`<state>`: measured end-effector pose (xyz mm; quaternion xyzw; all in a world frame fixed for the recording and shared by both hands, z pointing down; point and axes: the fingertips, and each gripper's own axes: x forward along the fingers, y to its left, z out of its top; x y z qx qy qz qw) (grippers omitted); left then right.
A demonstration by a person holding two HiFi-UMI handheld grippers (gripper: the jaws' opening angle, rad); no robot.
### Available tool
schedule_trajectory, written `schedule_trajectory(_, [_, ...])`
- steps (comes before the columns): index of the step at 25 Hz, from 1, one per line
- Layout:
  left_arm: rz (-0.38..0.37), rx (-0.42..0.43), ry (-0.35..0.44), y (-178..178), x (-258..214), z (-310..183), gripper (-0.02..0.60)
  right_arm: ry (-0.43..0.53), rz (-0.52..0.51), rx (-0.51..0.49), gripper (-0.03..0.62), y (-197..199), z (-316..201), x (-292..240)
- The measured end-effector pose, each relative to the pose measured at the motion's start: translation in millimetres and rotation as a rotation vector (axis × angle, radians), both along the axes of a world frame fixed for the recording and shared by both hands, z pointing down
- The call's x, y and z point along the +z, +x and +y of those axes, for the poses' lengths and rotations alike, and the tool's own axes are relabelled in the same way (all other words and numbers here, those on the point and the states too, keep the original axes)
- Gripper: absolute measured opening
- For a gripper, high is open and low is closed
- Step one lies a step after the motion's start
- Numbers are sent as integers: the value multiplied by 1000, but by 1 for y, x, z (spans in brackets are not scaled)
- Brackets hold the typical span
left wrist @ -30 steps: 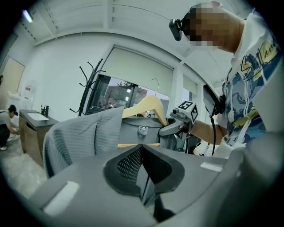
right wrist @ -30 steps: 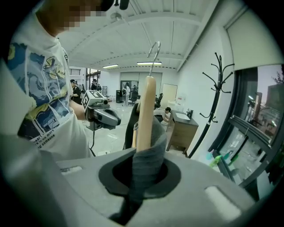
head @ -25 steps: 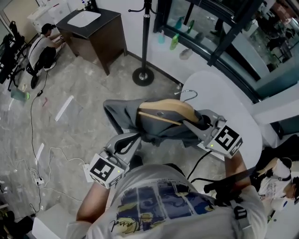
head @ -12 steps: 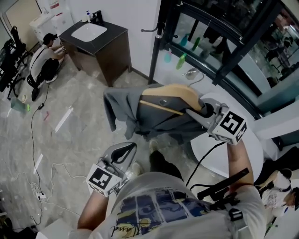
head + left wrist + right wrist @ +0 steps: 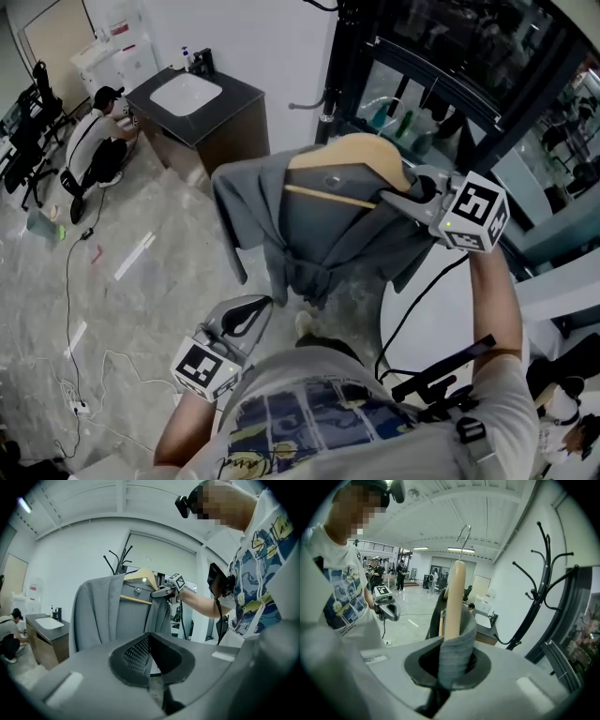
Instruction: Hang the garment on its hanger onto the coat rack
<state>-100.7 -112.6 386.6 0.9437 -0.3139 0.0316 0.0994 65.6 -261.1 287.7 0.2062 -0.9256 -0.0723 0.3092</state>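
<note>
Clamping garment [image 5: 314,230] and hanger [image 5: 361,152], right tongs [image 5: 405,195], perhaps near rack [image 5: 545,569]

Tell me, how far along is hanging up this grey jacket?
Done: the garment sits on its hanger. In hand: the right gripper, jaws clamped on the cloth-covered hanger end, holds it in the air near the coat rack; the left gripper hangs low, jaws together, empty. Left: the hook is on no peg yet.
</note>
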Motion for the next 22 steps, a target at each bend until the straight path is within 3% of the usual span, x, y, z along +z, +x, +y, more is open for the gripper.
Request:
schedule_trajectory(12, [-10,-41,-6,28,-10,-83,5,-20,12,-34,6,24,-140,-37])
schedule_trajectory(22, [-24,-104,-8,40,-5,-127,5,-62,-7,-19,6,41,-236,-29])
